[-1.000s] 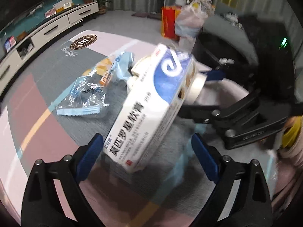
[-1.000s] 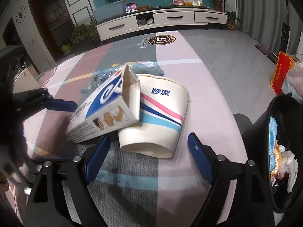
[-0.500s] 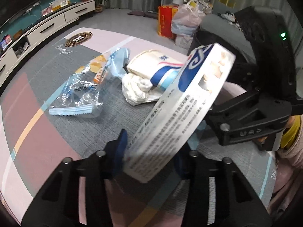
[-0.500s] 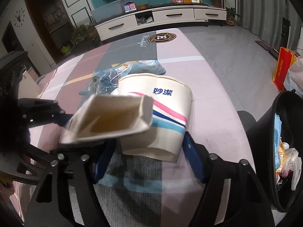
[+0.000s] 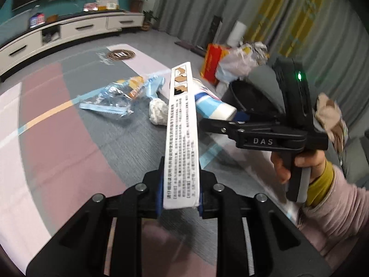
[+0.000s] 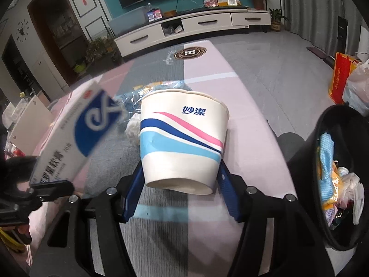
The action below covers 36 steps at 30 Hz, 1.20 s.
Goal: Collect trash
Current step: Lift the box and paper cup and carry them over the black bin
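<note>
Ointment box (image 5: 182, 138) clamped at near end in left gripper (image 5: 178, 198), jaws just closed on it, long axis pointing away & up over table (image 5: 69, 152), only right cam shows bin (image 6: 341, 207) beside table w/ trash, right gripper (image 6: 177, 184) jaws closing round tipped paper cup (image 6: 182, 138), pads at its sides.

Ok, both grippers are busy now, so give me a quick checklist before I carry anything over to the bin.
1. Left gripper clamped on the medicine box: ok; its jaws have just been closing and now pinch the box's lower end.
2. Box lifted off the table: ok.
3. Right gripper gripping the paper cup: cannot tell; jaws have been closing and flank its base, contact unclear.
4. Cup lifted: not ok, it lies on its side on the table.
5. Trash bin open with room: ok.
6. Table cleared: not ok; plastic wrapper and crumpled tissue remain.
</note>
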Each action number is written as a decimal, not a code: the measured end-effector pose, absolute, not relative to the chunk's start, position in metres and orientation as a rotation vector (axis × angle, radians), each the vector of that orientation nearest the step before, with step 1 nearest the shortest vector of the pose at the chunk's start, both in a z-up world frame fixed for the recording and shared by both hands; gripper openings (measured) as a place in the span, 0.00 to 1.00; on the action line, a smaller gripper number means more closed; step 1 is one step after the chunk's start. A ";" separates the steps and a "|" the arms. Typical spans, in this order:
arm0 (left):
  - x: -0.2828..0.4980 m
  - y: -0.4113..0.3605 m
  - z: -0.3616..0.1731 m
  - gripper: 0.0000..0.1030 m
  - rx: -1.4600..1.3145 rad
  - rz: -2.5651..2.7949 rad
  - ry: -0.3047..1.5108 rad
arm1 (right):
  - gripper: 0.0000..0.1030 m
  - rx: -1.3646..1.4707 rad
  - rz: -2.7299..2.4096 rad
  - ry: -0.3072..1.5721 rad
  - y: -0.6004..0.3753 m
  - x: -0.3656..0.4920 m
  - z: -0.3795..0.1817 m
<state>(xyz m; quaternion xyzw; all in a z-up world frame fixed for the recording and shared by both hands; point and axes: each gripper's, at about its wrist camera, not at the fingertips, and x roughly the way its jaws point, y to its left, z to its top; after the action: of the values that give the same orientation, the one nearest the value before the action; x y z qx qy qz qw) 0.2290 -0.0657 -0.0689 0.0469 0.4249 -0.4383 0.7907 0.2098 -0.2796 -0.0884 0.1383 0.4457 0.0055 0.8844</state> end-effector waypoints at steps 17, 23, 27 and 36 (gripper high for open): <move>0.169 -0.090 -0.019 0.22 -0.055 -0.856 0.817 | 0.59 0.356 -0.033 0.741 -0.333 0.134 -0.033; 0.158 -0.131 -0.011 0.22 -0.021 -0.871 0.808 | 0.59 0.403 -0.088 0.692 -0.371 0.110 -0.024; 0.152 -0.163 -0.008 0.22 0.004 -0.901 0.818 | 0.59 0.420 -0.123 0.674 -0.393 0.095 -0.022; 0.146 -0.244 -0.011 0.22 0.063 -0.973 0.831 | 0.59 0.468 -0.224 0.643 -0.445 0.063 -0.026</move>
<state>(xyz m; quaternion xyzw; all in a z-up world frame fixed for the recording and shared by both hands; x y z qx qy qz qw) 0.1461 -0.2444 -0.0107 0.0296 0.3878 -0.4541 0.8016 0.0631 -0.4446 -0.0260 0.2273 0.3125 -0.1089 0.9159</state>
